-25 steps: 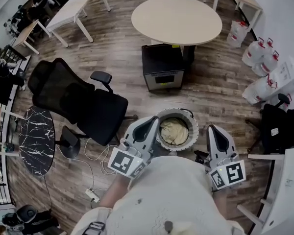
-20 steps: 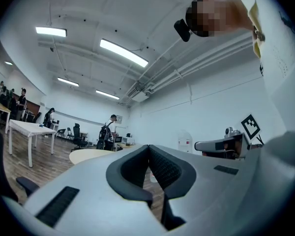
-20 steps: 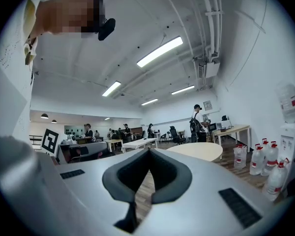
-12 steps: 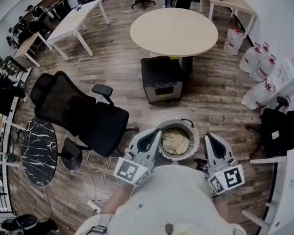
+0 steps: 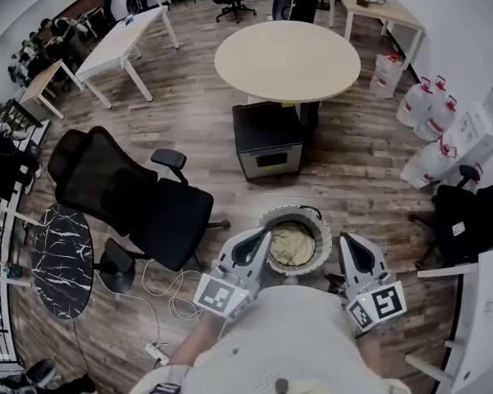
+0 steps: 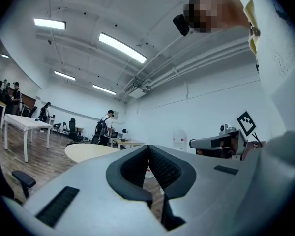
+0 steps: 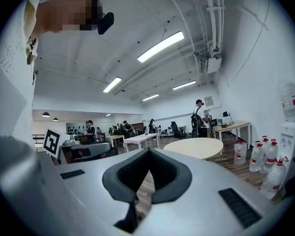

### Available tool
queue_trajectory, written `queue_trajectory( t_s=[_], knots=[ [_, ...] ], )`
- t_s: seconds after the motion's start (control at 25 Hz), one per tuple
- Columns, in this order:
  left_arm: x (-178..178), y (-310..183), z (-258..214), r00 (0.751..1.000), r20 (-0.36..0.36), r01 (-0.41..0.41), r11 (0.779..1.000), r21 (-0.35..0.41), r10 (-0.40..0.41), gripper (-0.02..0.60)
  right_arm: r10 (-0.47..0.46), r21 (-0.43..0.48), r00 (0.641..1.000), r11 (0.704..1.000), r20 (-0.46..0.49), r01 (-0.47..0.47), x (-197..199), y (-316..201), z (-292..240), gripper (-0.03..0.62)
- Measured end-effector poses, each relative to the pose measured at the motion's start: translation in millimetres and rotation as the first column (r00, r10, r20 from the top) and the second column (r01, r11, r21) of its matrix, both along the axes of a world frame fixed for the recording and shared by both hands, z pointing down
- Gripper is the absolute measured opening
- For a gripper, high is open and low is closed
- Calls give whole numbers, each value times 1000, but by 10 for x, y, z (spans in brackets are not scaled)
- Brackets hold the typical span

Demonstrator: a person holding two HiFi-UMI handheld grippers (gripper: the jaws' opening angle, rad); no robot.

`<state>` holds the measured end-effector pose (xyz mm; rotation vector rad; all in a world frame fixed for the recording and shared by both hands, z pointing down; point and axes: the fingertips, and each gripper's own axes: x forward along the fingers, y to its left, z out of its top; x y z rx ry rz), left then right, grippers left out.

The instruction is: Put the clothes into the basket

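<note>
Cream clothes (image 5: 292, 243): one bundle, lying inside the round basket (image 5: 322, 224), which stands on the wood floor (image 5: 353, 162) just ahead of the person.

Left gripper (image 5: 261, 238): beside the basket's left rim, fingers pressed together, nothing between them.

Right gripper (image 5: 346, 245): beside the right rim, fingers likewise closed and empty.

Step in hand, as judged: clothes already deposited; both tools idle, flanking the basket. No other garment shows on the floor.

Next move, as judged: locate any remaining clothes outside this view, or end.

Surroundings: black office chair (image 5: 140, 195) to the left; black cabinet (image 5: 267, 142) and round table (image 5: 286, 60) beyond.
</note>
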<state>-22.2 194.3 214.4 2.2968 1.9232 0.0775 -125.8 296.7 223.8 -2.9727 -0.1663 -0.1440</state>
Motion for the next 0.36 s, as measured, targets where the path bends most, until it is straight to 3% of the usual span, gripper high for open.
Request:
queue_trajectory(
  t_s=[0.36],
  knots=[
    [0, -109, 112, 1000, 25, 16, 1000, 23, -16, 20, 0, 4, 1000, 1000, 5, 0, -51, -75, 56, 6]
  ],
)
